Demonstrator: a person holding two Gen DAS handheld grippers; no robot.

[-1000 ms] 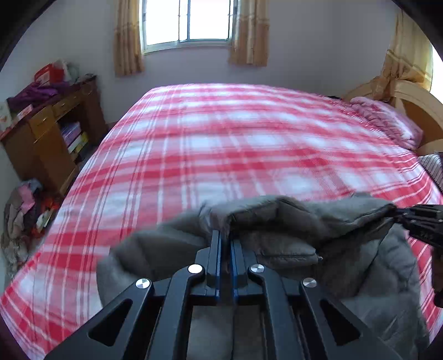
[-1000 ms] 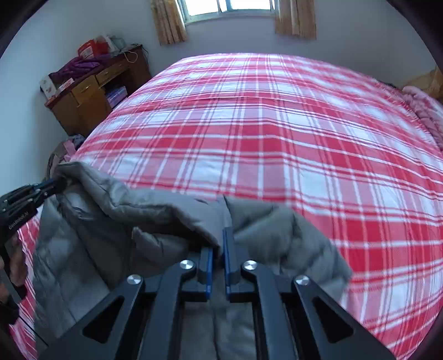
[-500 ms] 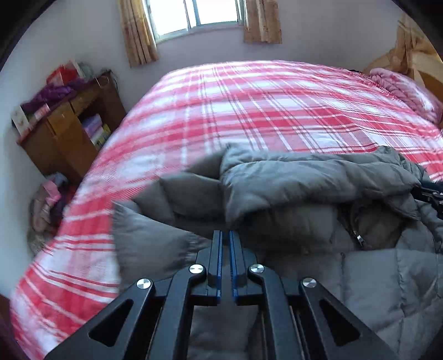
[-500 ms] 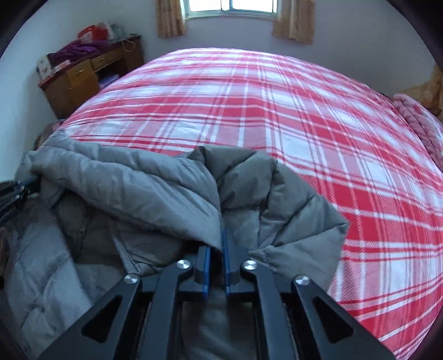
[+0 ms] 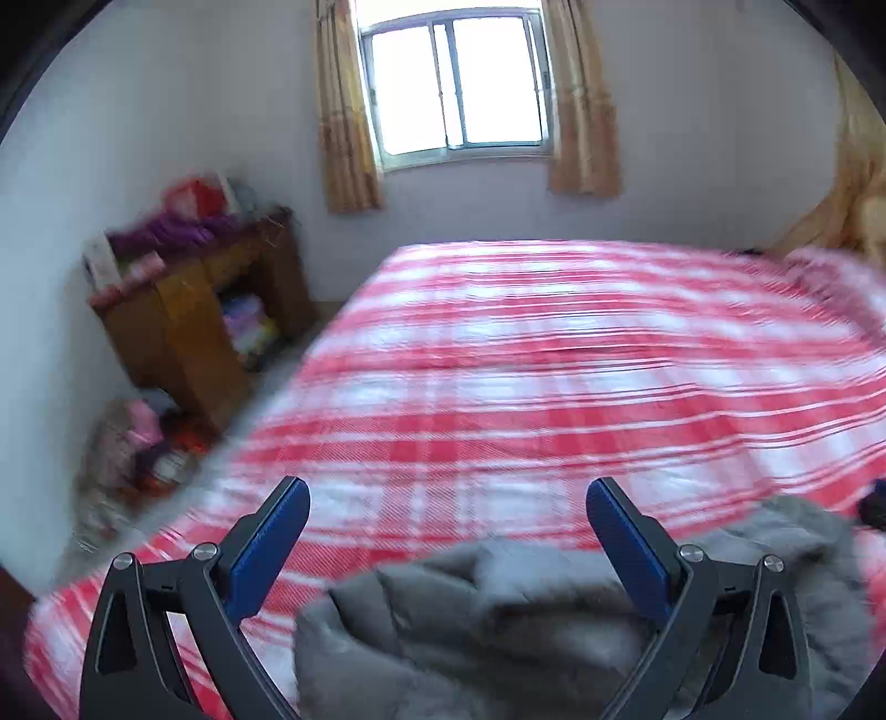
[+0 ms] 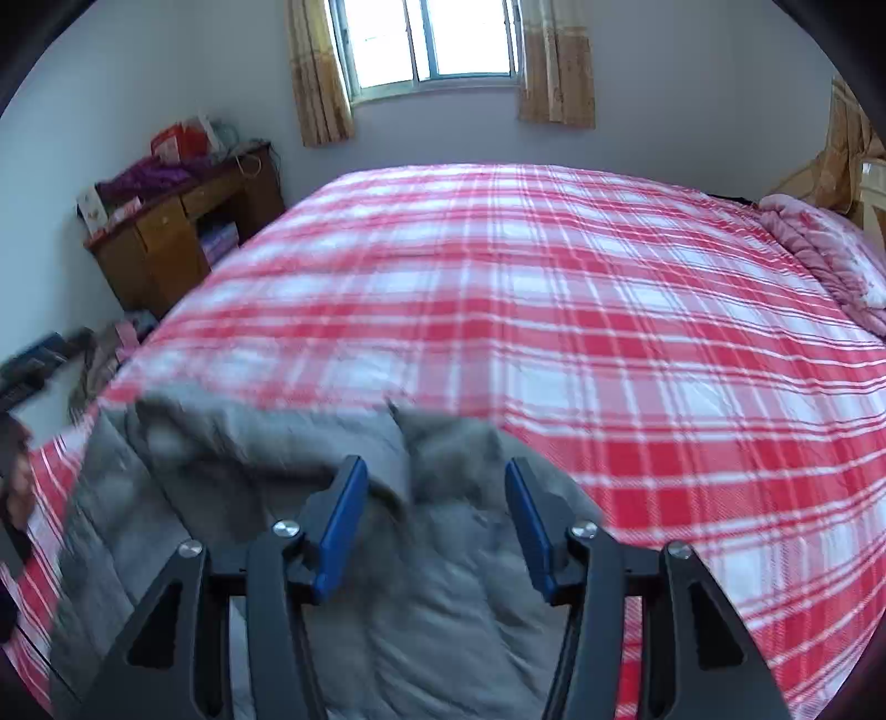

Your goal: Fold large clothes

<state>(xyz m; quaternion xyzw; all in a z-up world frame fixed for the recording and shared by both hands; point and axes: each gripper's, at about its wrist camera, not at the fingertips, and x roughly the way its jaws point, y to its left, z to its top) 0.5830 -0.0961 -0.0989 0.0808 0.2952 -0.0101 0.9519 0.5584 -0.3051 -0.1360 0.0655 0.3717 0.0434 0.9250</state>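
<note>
On the near edge of the plaid bed (image 6: 609, 310) the grey padded jacket (image 6: 421, 620) lies bunched, folded part on top. Both my claws are opening to drop it: left gripper (image 5: 447, 545) spread wide, jacket below and just ahead; right gripper (image 6: 436, 520) half apart, jacket under the pads, not pinched.

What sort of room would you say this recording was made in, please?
A lived-in bedroom, most likely: a large bed under a red-and-white plaid cover fills the view, a curtained window is set in the far wall, and a cluttered wooden desk stands beside the bed.
</note>
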